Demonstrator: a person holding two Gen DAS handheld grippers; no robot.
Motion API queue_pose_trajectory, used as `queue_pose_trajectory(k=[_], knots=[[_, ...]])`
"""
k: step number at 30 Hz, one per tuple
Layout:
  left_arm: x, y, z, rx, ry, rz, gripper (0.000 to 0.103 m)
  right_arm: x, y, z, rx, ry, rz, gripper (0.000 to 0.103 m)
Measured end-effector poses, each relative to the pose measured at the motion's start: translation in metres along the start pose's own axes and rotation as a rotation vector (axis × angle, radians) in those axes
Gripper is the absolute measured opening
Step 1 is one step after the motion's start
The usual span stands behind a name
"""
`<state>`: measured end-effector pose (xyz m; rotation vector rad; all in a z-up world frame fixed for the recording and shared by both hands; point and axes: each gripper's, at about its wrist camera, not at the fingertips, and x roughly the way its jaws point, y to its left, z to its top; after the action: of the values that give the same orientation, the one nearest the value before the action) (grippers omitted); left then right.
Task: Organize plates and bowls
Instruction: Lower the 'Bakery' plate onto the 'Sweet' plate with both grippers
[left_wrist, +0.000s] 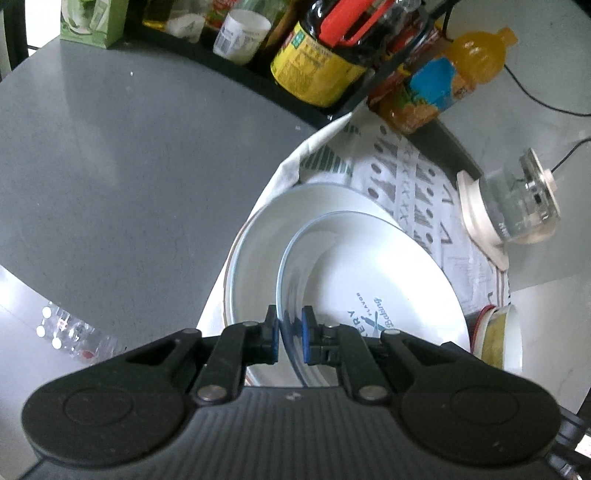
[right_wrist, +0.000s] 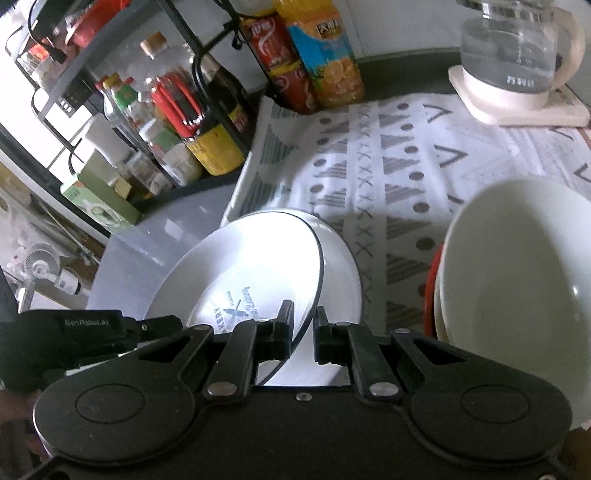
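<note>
Both the left gripper (left_wrist: 290, 334) and right gripper (right_wrist: 303, 334) are pinching, jaws nearly closed, a glossy round printed plate (left_wrist: 376, 295) over a larger white plate (left_wrist: 258, 254) on patterned cloth (right_wrist: 369, 155).

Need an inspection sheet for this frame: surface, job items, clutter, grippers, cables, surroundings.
Surface: grey countertop, partly covered by a patterned cloth.
Job's things: printed plate held tilted over a larger white plate on the cloth; white bowl stacked on other dishes at the right.
Clutter: glass kettle on its base; juice bottle; bottle rack.
Grippers: left gripper and right gripper are both shut on the printed plate's rim, on opposite sides.
Cables: black cable runs behind the kettle.
Surroundings: small fan beyond the counter.
</note>
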<state>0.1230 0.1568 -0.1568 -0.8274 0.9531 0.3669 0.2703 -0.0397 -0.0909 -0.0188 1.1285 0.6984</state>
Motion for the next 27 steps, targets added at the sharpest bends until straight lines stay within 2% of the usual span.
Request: queue_pose_trajectory(k=[16, 27], knots=[[0.02, 0.001, -0.003, 0.041, 0.026, 0.029, 0.011, 0.01, 0.007, -0.008, -0.079, 0.051, -0.088, 0.011], [0.03, -0.007, 0.003, 0.142, 0.005, 0.068, 0.013, 0.02, 0.014, -0.01, -0.137, 0.08, -0.155, 0.014]])
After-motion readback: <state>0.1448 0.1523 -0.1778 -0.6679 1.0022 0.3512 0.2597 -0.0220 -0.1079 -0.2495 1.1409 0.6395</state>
